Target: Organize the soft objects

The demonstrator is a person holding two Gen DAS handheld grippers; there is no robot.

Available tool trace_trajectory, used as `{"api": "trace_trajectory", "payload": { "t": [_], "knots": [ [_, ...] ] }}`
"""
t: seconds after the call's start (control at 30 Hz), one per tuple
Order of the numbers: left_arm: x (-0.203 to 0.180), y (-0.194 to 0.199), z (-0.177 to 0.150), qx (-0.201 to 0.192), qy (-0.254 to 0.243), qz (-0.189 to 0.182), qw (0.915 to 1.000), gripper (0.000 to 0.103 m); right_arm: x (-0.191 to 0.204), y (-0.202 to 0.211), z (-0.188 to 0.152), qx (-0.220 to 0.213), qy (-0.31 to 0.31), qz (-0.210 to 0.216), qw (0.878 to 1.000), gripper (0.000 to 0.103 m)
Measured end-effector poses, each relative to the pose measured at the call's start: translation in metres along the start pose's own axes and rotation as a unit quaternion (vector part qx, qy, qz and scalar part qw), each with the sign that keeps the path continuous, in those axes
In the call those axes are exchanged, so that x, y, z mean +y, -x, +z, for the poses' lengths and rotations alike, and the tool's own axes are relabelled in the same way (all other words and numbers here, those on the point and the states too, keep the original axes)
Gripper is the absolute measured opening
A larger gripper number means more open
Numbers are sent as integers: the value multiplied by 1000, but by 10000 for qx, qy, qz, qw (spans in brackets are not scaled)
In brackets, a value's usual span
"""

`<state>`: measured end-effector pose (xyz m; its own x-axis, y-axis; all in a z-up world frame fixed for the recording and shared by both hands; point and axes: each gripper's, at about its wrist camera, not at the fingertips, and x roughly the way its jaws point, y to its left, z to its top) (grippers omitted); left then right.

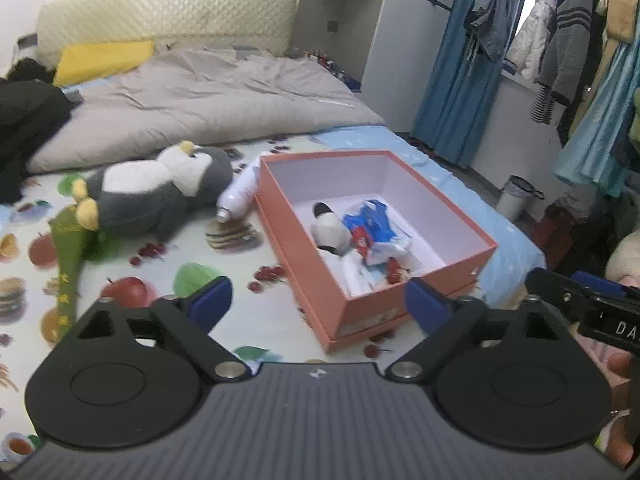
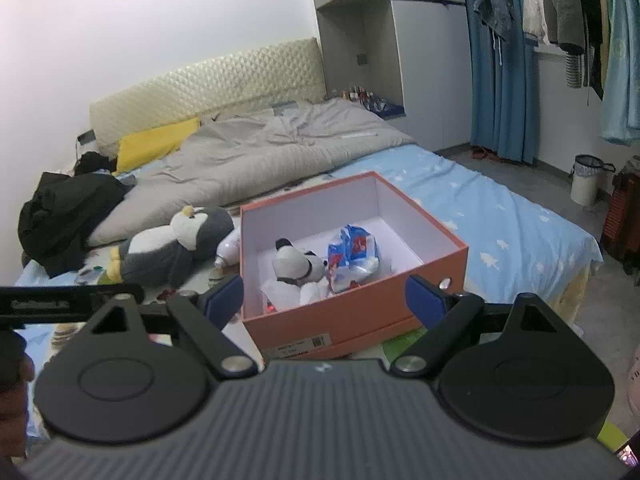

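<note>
An open orange box (image 1: 404, 304) (image 2: 360, 320) with a white inside stands on the bed. In it lie a small white-and-black plush dog (image 1: 330, 230) (image 2: 298, 264) and a blue, red and white soft toy (image 1: 376, 228) (image 2: 354, 246). A grey-and-white plush penguin (image 1: 160, 192) (image 2: 176, 248) lies on the bed left of the box. My left gripper (image 1: 318, 300) is open, above the bed by the box's near left corner, nothing between its fingers. My right gripper (image 2: 324, 300) is open too, just short of the box's near wall.
A white spray bottle (image 1: 238, 196) lies between the penguin and the box. A green felt piece (image 1: 70, 256) lies under the penguin's feet. A grey duvet (image 1: 208, 100), a yellow pillow (image 1: 104, 60) and black clothes (image 2: 68, 216) fill the bed's far half. A bin (image 2: 586, 178) stands on the floor.
</note>
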<state>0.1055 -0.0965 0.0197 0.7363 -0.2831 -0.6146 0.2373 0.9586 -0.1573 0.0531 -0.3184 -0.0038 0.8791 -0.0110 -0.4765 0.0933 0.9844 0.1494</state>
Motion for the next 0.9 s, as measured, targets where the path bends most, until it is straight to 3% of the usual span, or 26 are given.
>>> {"api": "trace_trajectory", "payload": {
  "t": [0.43, 0.47, 0.5, 0.9],
  "knots": [
    [1, 13, 2, -137, 40, 153, 9998, 103, 5, -7, -5, 78, -4, -3, 10000, 90],
    [0, 14, 2, -147, 30, 185, 9997, 103, 6, -7, -6, 75, 14, -4, 10000, 91],
    [0, 15, 2, -154, 20, 209, 9997, 103, 7, -7, -6, 54, 27, -12, 10000, 103],
    [1, 27, 3, -216, 17, 259, 9994, 103, 11, -5, -4, 79, 30, -11, 10000, 103]
  ]
}}
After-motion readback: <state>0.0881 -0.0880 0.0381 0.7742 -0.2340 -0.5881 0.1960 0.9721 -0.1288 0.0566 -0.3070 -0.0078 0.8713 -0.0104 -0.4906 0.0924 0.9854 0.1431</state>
